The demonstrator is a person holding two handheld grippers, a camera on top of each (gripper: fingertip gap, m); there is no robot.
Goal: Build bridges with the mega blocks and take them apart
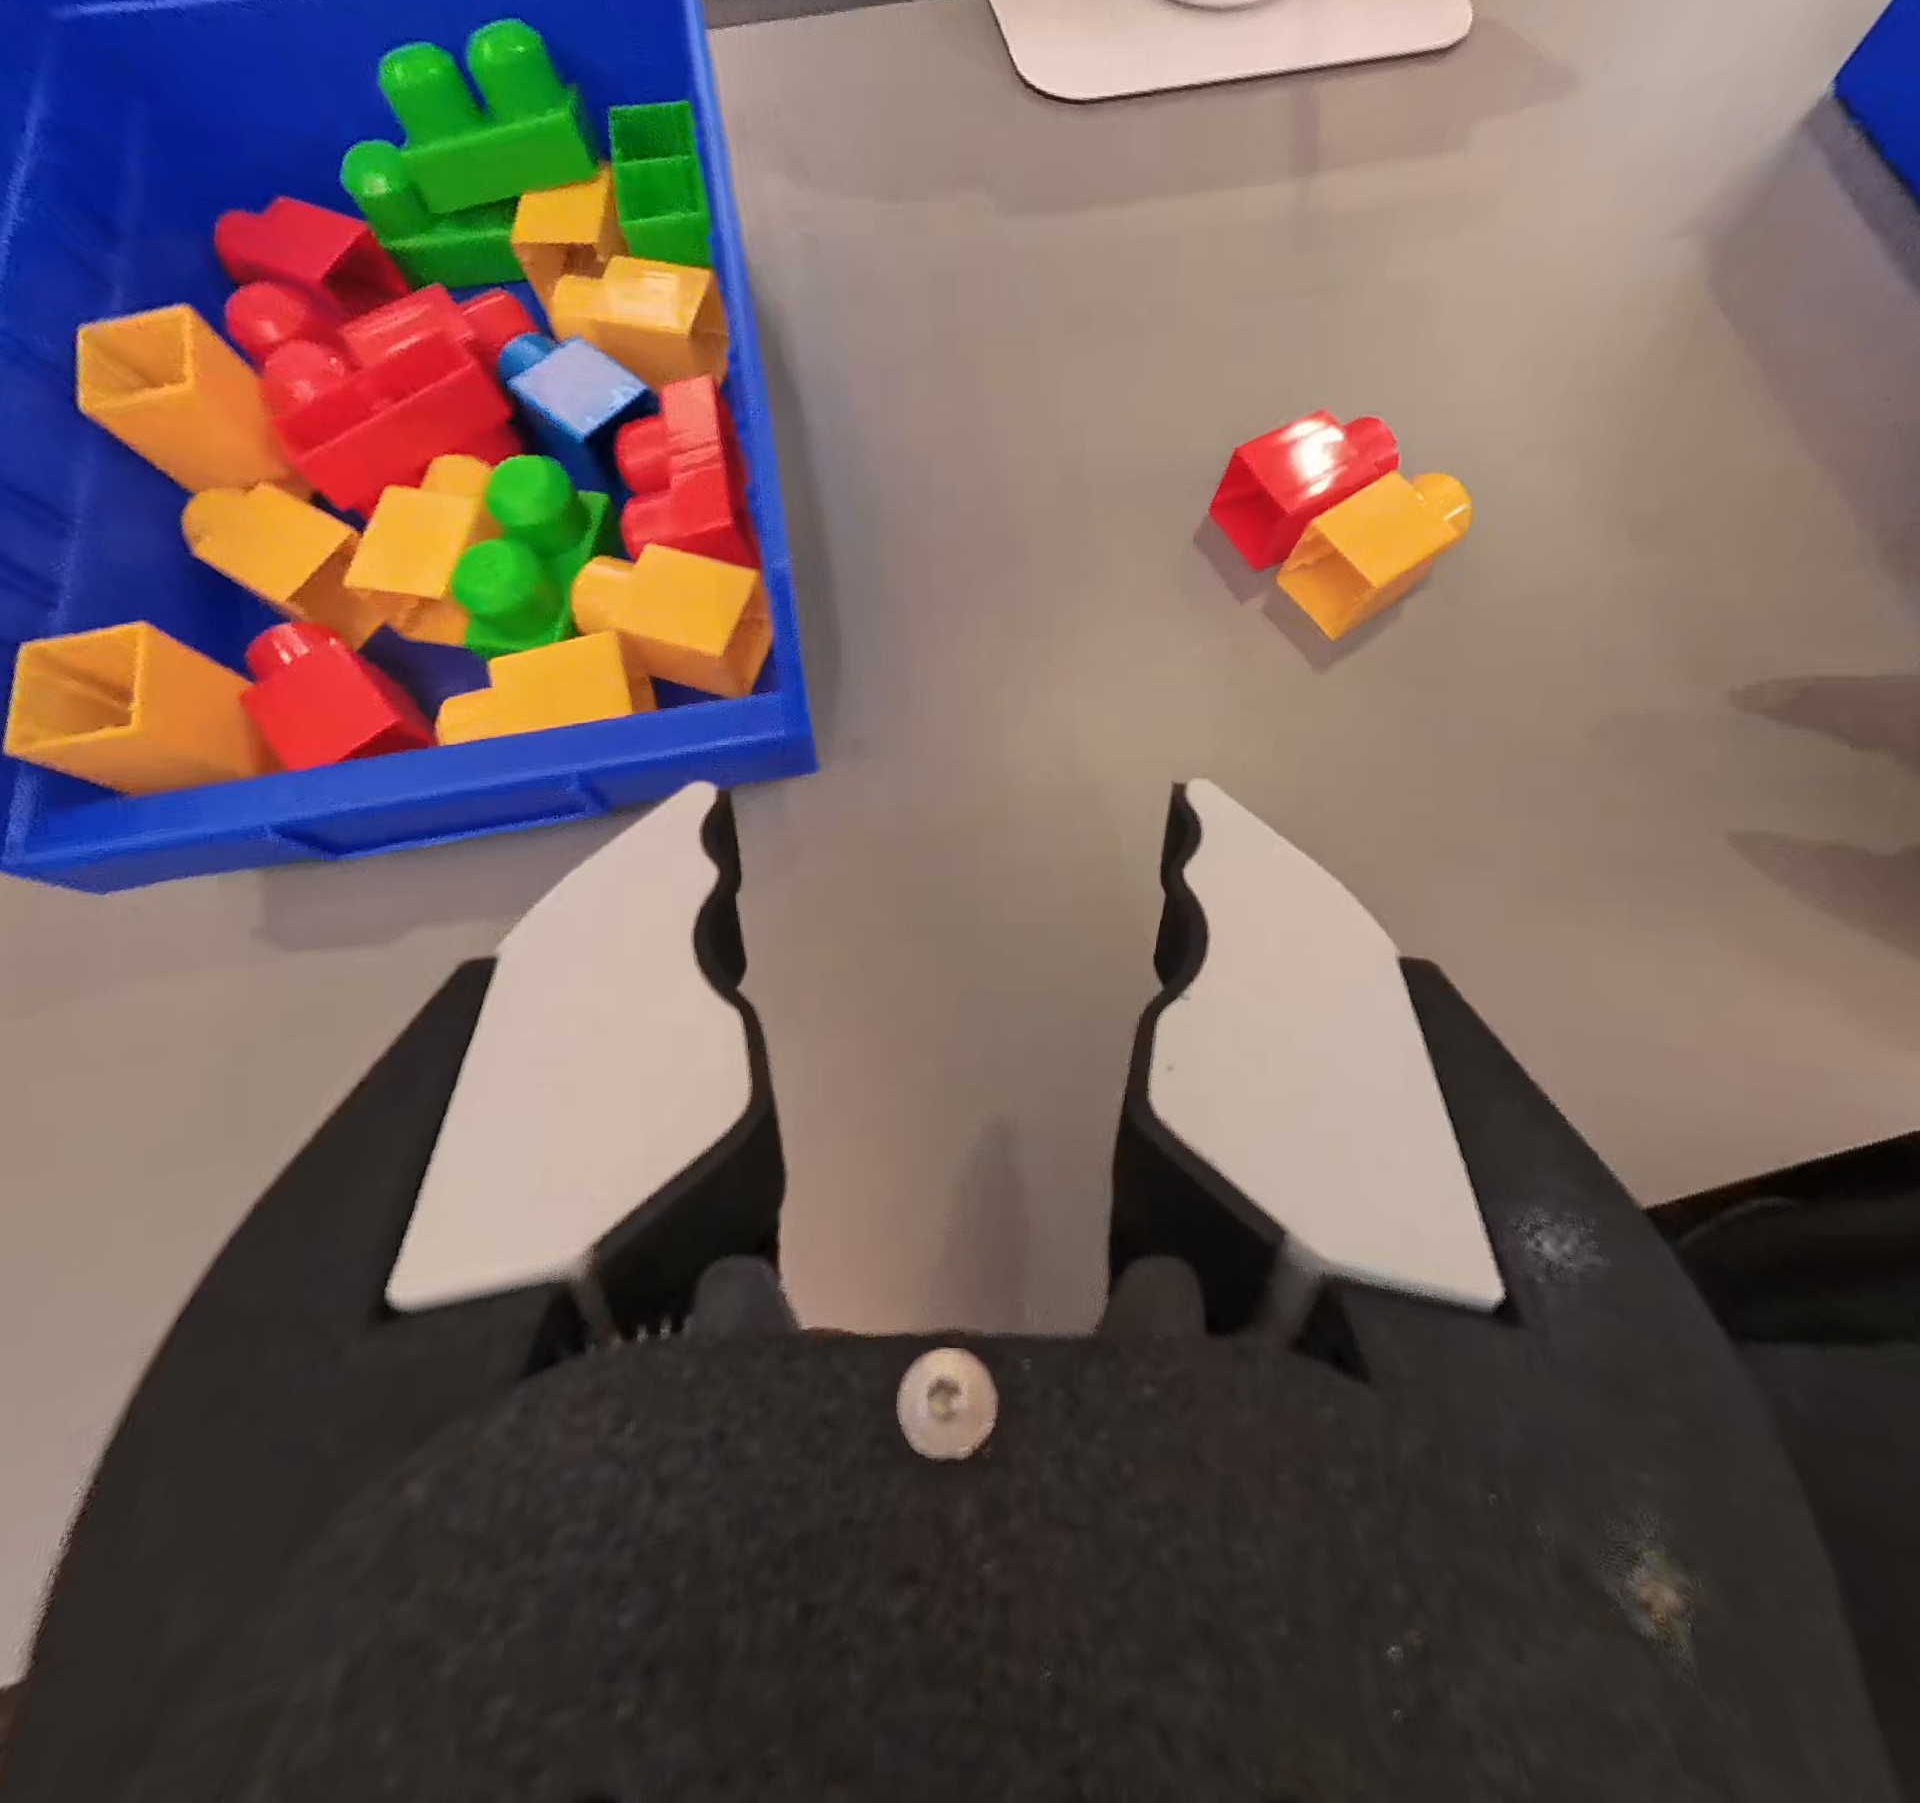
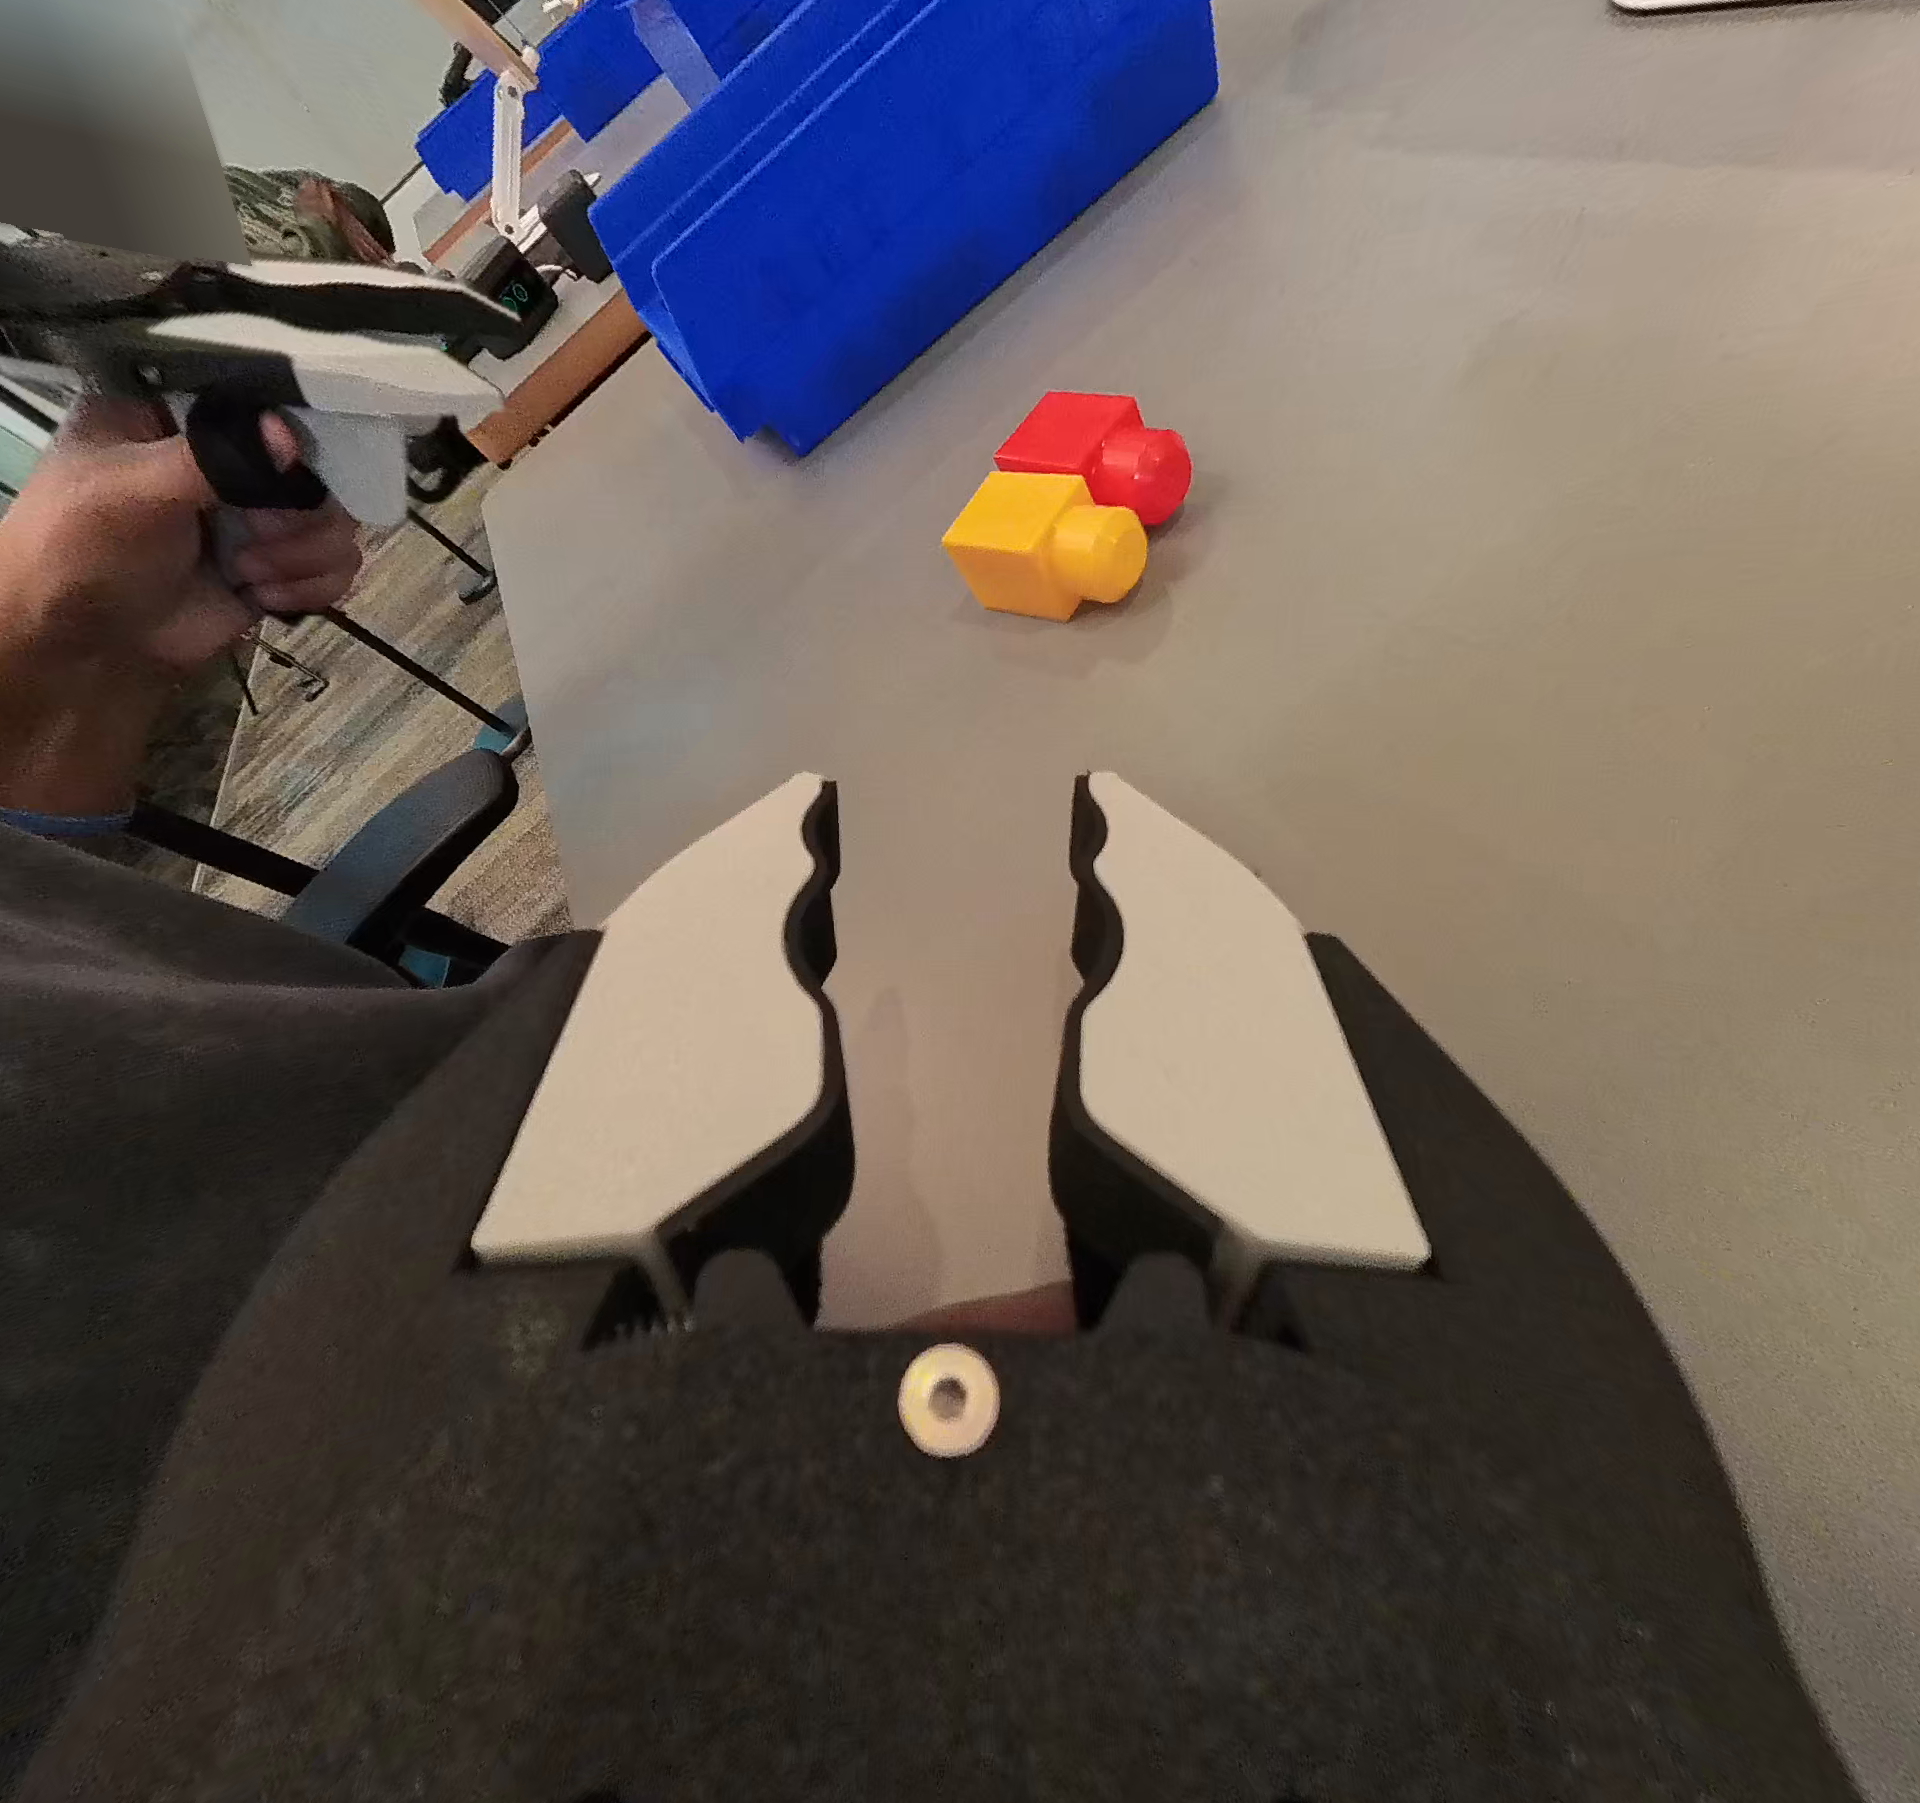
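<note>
Red block (image 1: 1294,480) touching yellow block (image 1: 1371,548) on table (image 1: 1039,403), tools apart.

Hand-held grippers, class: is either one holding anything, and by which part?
Nothing is held. The left hand-held gripper and right hand-held gripper are both open and empty; the small red plastic block and small yellow plastic block lie untouched.

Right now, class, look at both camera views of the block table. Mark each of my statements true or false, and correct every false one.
1. Both grippers are open and empty. True: left gripper, right gripper.
2. The red block and yellow block stand upright. False: they lie on their sides, touching.
3. The blue bin holds many blocks. True.
4. The loose pair lies inside that bin. False: it lies on the grey table.
5. The bin holds only red blocks. False: also yellow, green and blue.
</note>
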